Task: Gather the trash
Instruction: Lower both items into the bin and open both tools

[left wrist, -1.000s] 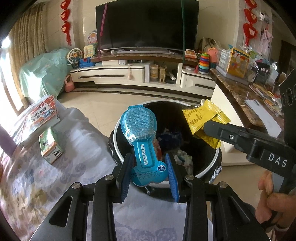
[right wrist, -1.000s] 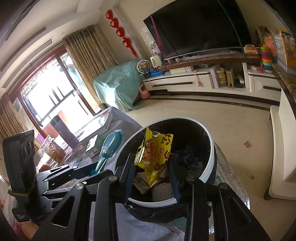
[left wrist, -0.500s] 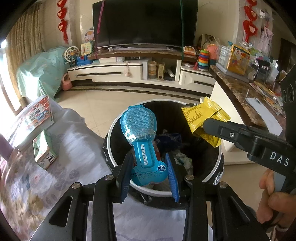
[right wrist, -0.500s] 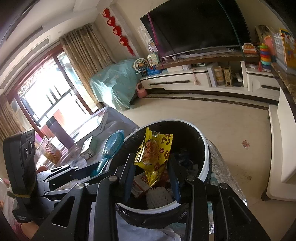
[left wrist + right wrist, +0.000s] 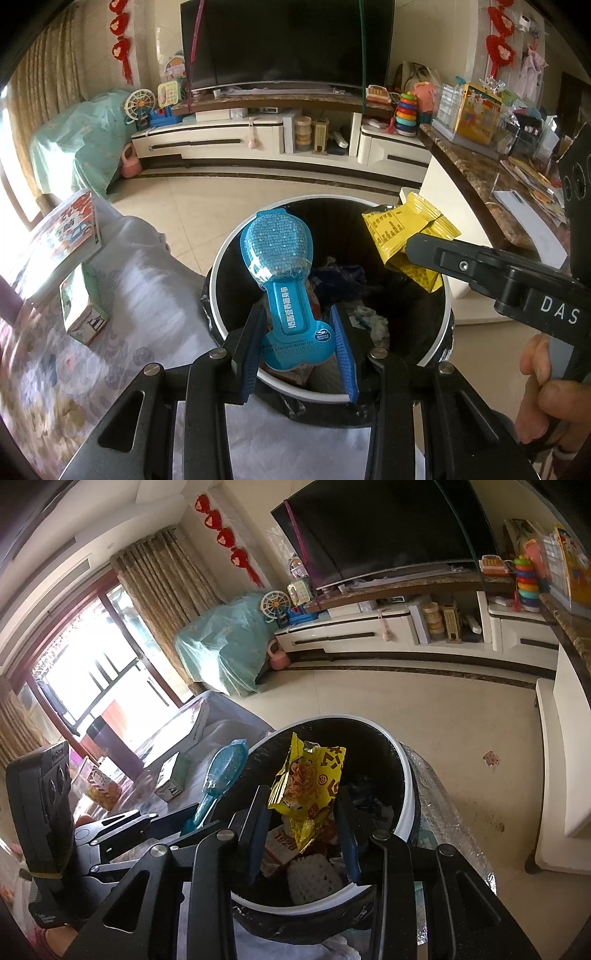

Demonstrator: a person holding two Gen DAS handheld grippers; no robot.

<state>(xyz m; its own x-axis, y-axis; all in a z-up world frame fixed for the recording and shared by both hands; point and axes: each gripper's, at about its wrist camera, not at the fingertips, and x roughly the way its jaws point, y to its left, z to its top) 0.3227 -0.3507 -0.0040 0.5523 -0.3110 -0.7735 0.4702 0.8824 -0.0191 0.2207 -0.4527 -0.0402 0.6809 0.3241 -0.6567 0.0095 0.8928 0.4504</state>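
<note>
Left gripper (image 5: 299, 343): I hold the blue pack (image 5: 284, 284), over the bin (image 5: 221, 258) at 9 o'clock.
Right gripper (image 5: 304, 814): I hold the yellow wrapper (image 5: 310, 779), over its middle.
Left: both drops; boxes (image 5: 79, 314) on the table.

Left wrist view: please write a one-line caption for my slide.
Left gripper holds blue package over trash bin; right gripper holds yellow wrapper.

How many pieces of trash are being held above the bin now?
2. The blue package is in the left gripper, and the yellow snack bag is in the right gripper, both over the black bin.
</note>
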